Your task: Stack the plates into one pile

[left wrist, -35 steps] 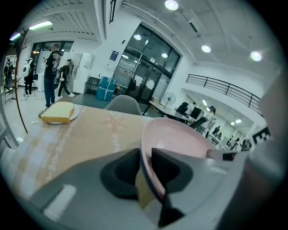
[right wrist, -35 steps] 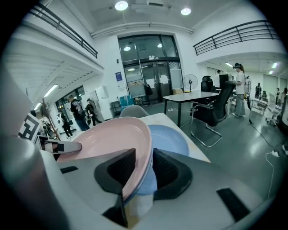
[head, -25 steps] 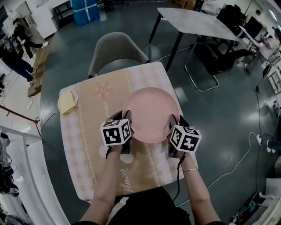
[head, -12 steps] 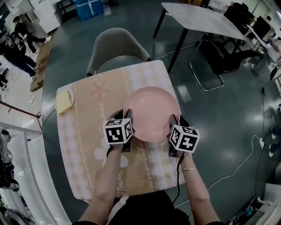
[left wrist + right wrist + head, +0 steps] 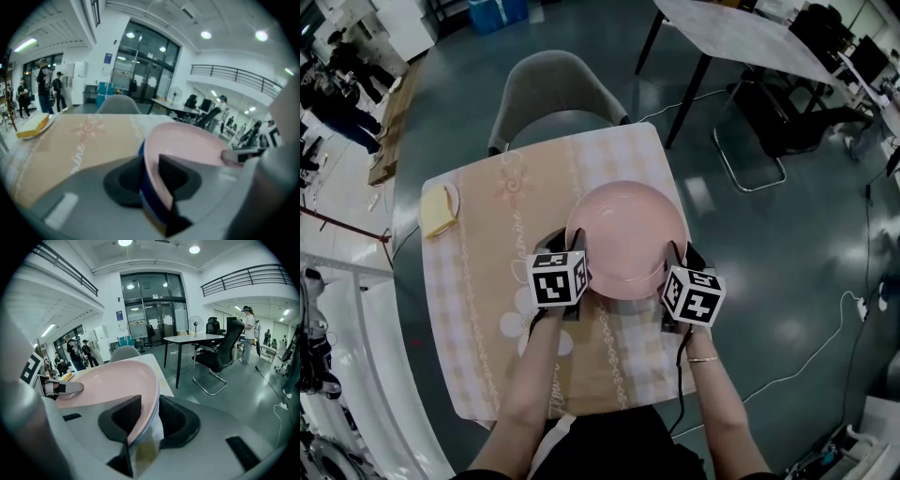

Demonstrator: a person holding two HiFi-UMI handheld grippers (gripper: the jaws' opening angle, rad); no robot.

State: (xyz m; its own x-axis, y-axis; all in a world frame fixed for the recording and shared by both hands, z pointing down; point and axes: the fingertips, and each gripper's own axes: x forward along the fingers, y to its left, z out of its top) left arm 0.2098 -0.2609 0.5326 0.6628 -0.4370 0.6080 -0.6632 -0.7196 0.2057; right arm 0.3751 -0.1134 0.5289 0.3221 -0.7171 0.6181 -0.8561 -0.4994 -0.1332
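The left gripper [image 5: 570, 246] and right gripper [image 5: 679, 255] clamp opposite rims of the pink plate [image 5: 626, 230] to balance it, though the left jaws have just been opening slightly around that rim

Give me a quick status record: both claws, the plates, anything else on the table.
left claw: shut on the rim of the pink plate, with a blue plate under it in the same grip
right claw: shut on the opposite rim
pink plate: top of the pile, over the right half of the table
yellow item: far-left edge of the table, apart from the pile
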